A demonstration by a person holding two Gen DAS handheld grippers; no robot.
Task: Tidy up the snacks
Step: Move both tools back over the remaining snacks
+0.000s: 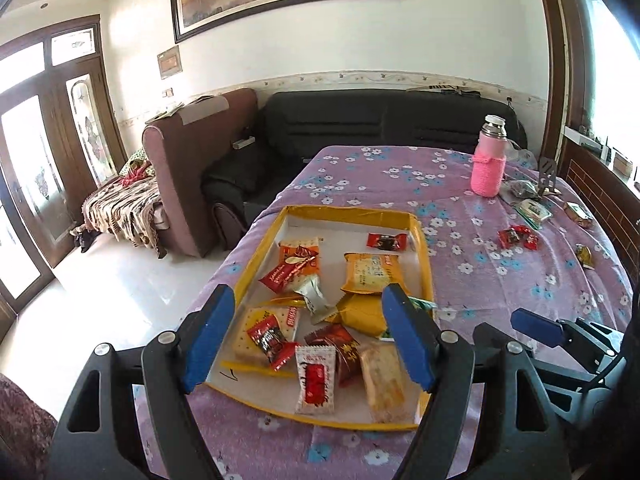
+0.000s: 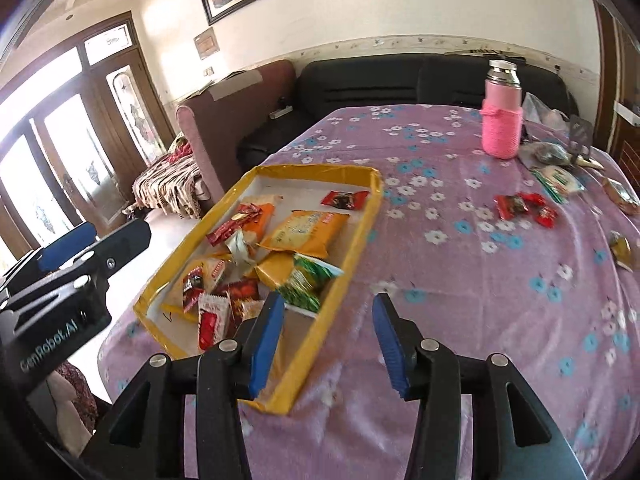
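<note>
A shallow yellow-rimmed tray (image 1: 425, 264) (image 2: 360, 236) on the purple flowered table holds several snack packets, among them yellow bags (image 1: 372, 274) (image 2: 308, 232) and a green packet (image 2: 306, 282). Loose red candies (image 1: 517, 238) (image 2: 524, 206) lie on the cloth to the right of the tray. My left gripper (image 1: 308, 338) is open and empty, hovering over the tray's near end. My right gripper (image 2: 328, 344) is open and empty, above the tray's near right corner and the cloth; it shows in the left wrist view (image 1: 536, 326).
A pink-sleeved bottle (image 1: 489, 160) (image 2: 502, 116) stands at the far right of the table. More packets (image 2: 558, 178) and a gold wrapper (image 2: 622, 250) lie near the right edge. A black sofa (image 1: 360, 128) is behind the table, the floor to the left.
</note>
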